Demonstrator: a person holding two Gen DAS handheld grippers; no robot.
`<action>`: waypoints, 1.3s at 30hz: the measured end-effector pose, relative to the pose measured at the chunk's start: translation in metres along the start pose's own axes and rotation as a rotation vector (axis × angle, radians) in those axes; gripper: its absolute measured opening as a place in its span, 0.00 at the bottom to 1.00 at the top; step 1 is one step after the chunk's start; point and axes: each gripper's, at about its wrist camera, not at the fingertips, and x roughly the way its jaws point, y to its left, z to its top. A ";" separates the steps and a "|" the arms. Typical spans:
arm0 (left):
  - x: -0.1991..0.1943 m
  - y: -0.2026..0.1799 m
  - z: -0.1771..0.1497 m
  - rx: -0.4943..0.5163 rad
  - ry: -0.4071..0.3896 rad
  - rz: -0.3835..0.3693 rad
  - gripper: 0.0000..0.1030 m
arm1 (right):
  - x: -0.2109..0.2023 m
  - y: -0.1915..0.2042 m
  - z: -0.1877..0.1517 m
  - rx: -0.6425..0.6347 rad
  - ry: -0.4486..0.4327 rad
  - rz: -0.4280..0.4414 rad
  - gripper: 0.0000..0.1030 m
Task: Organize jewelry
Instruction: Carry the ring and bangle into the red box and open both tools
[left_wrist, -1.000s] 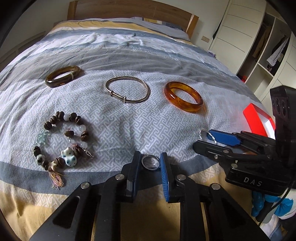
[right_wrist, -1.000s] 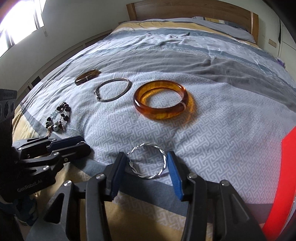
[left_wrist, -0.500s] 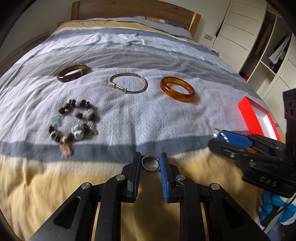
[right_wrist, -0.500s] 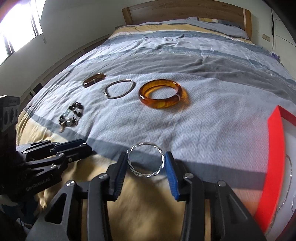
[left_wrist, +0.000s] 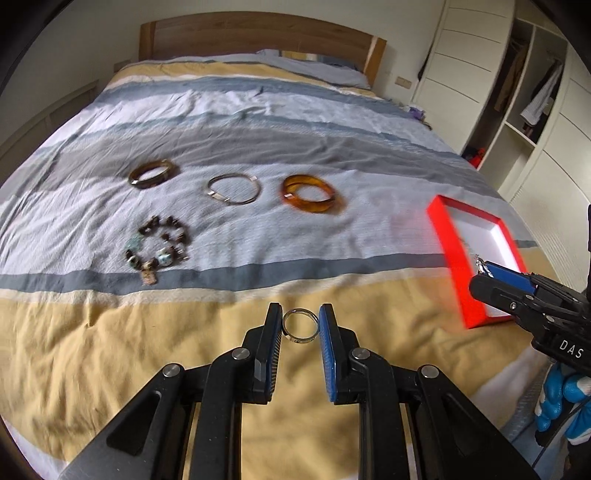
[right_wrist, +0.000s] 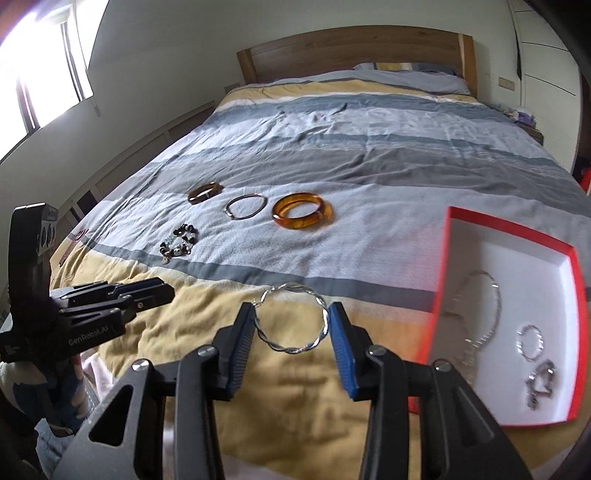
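**A:** Rings in both grippers, right? Can't see well from the door.

**B:** Yep. Left gripper (left_wrist: 300, 326) has a small silver ring (left_wrist: 300, 328) pinched btwn its fingers, gap narrow, ring standing on edge. Right gripper (right_wrist: 291, 319) holds a twisted silver bangle (right_wrist: 294, 319), fingers abt halfway apart and pressing on both sides of the hoop.

**A:** Where's the box?

**B:** Red tray (right_wrist: 443, 254), white inside, on the bed to the right of both grippers. Already has a chain and a few silver bits in it. Right gripper's the nearer one. From the left wrist cam its tips look to be over the tray's near edge (left_wrist: 448, 254). Left one's further off, over the yellow band of the duvet (left_wrist: 110, 350).

**A:** So right goes first?

**B:** I'd guess so. Bangle's hoop faces the cam, so it needs to swing right and tip down to lie flat in a bare patch. Left has to cross right behind it.

**A:** Rest of the stuff?

**B:** On the bed further up: amber bangle (left_wrist: 310, 194), thin silver bangle (left_wrist: 232, 189), dark bangle (left_wrist: 152, 173), beaded bracelet (left_wrist: 157, 245). All well apart from both grippers.
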 end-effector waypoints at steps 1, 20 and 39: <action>-0.003 -0.007 0.001 0.008 -0.002 -0.007 0.19 | -0.007 -0.005 -0.001 0.003 -0.007 -0.007 0.37; 0.092 -0.205 0.069 0.228 0.081 -0.210 0.19 | -0.029 -0.180 -0.002 0.131 0.031 -0.201 0.37; 0.205 -0.250 0.091 0.310 0.180 -0.117 0.19 | 0.045 -0.227 0.009 -0.038 0.215 -0.253 0.38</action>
